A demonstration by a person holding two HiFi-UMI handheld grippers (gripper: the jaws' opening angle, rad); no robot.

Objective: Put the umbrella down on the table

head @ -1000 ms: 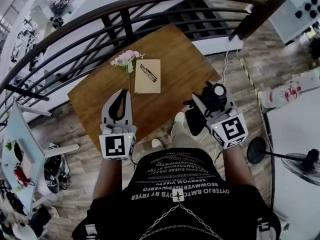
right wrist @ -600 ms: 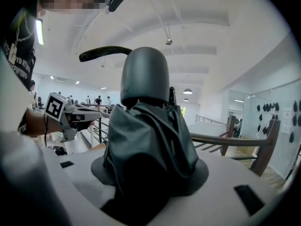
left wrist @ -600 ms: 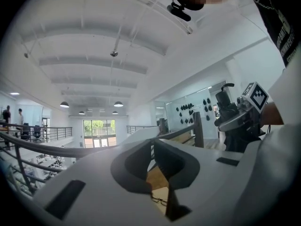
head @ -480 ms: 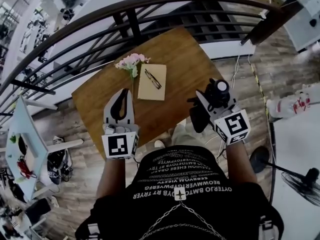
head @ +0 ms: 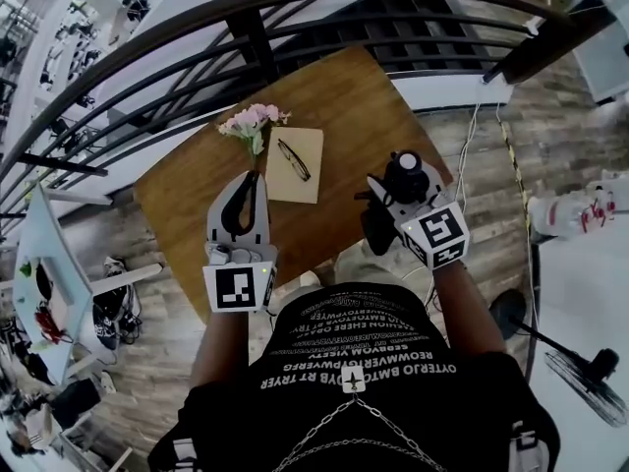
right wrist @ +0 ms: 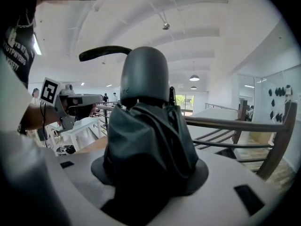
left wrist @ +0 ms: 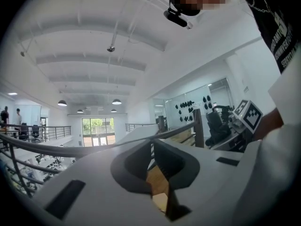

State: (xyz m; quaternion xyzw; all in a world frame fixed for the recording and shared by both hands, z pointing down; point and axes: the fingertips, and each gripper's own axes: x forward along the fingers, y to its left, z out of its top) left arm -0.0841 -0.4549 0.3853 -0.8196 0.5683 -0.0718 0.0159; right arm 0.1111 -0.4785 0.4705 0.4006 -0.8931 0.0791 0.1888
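Head view looks down on a brown wooden table [head: 366, 101] pushed up against a curved black metal railing [head: 246, 37], with plank floor all round. Mid-table there's a tan notebook [head: 307, 177] with glasses [head: 293, 159] on it, and pink flowers [head: 251, 121] toward the railing-side edge. The right gripper [head: 398, 193] hangs over the table's right corner, jaws clamped on a folded dark-grey umbrella [head: 404, 173], up in the air. Right gripper view adds the crumpled fabric and smooth rounded cap. The left gripper [head: 246, 179] is pinched together, empty.

Dark curved railing [head: 257, 47], wood-plank floor [head: 536, 116], standing fan [head: 580, 374], white ceiling [left wrist: 94, 41], pendant lamps [left wrist: 63, 103]
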